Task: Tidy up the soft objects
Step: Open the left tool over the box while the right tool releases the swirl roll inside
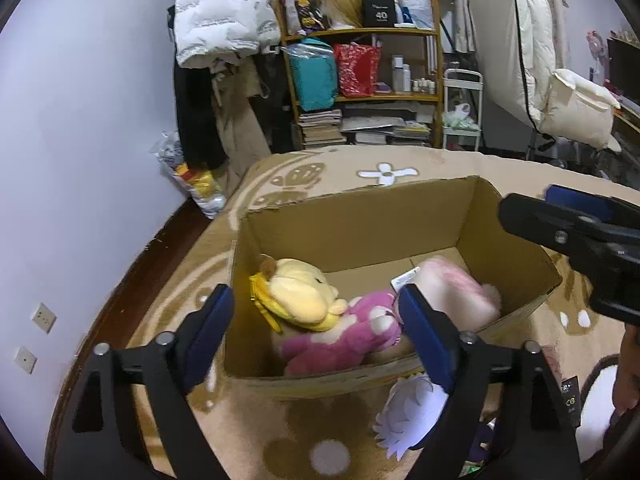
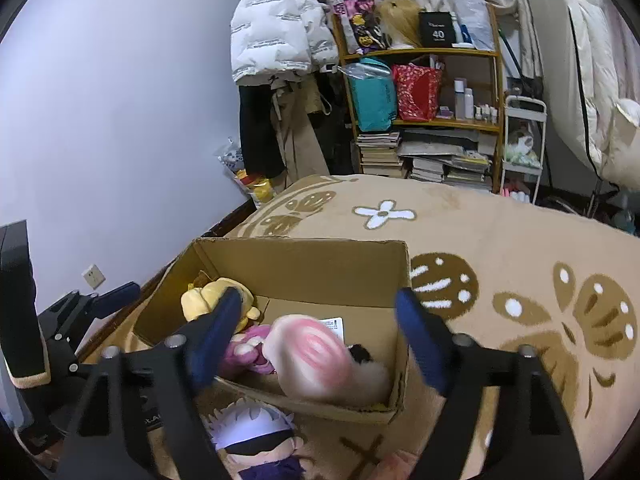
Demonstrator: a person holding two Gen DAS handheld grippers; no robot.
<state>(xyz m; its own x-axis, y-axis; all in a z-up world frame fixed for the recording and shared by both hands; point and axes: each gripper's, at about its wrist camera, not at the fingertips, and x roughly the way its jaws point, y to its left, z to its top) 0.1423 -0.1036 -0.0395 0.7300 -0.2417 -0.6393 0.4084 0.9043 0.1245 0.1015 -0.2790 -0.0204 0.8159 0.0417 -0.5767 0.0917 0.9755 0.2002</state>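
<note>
With both my left gripper [image 1: 316, 312] and right gripper [image 2: 320, 320] jaws spread and empty, three plush toys already sit in the cardboard box [image 2: 304, 260] just ahead, while the white-haired plush doll [image 2: 256, 436] below them remains on the rug [image 2: 500, 240].

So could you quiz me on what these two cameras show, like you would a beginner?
1. True or false: the white-haired doll already lies inside the cardboard box.
2. Which toy lies against the box's left wall: A) yellow plush, B) pale pink plush, C) magenta plush?
3. Fill in: both the left tongs and the right tongs are ____ and hold nothing.

Key: 1 false, it lies on the rug in front of the box; 2 A; 3 open.
</note>
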